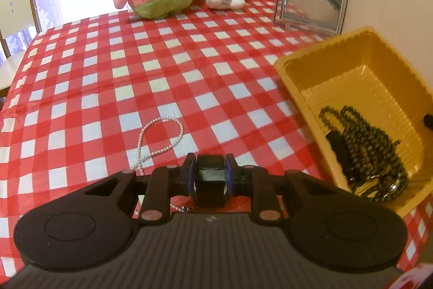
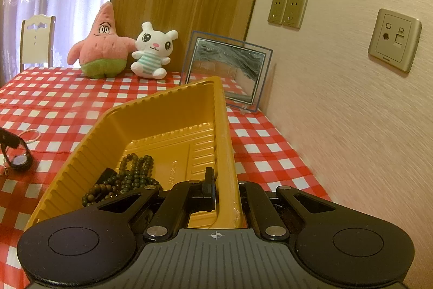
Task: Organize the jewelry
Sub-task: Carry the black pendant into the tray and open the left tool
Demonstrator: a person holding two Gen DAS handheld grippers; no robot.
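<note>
Gripping a black watch, the left claw hangs over the counter near its front edge — a pearl strand lies just beyond. The right claw clamps the yellow tray's right wall (dark beads inside), by the counter's right edge.

The right claw gripped the near right wall of the yellow tray. Dark beads lay inside it. Two plush toys stood at the bench's far edge.
</note>
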